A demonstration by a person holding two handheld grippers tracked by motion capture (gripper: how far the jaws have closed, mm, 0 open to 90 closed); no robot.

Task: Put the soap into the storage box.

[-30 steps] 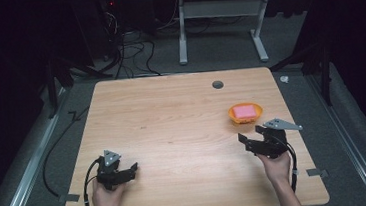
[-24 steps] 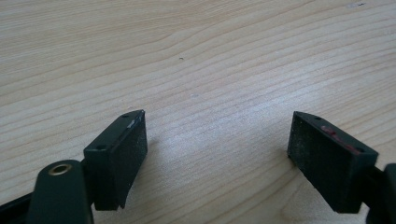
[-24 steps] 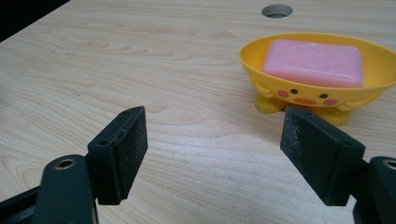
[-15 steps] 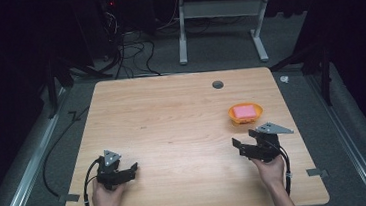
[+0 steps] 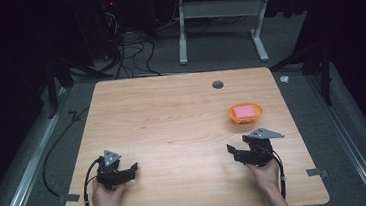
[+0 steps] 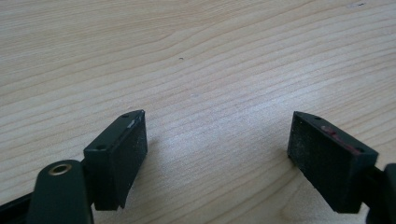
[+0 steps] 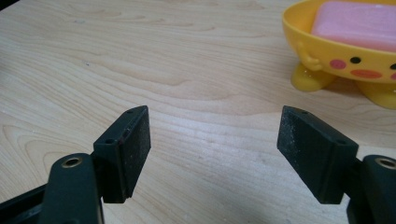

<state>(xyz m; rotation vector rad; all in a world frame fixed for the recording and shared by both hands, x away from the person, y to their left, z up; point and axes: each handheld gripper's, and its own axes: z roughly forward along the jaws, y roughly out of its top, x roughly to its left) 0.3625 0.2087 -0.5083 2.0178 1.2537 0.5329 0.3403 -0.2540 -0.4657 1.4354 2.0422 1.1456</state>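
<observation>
Both grippers sit low over the near part of the wooden table (image 5: 172, 114), the left gripper (image 5: 126, 169) and right gripper (image 5: 236, 152) each with jaws spread wide and empty, the yellow dish (image 5: 245, 112) holding a pink sponge (image 5: 245, 110) just beyond the right one

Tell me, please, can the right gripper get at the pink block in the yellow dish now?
Probably yes: the right gripper is open, the pink block lies uncovered in the yellow dish, and bare table lies between.
</observation>
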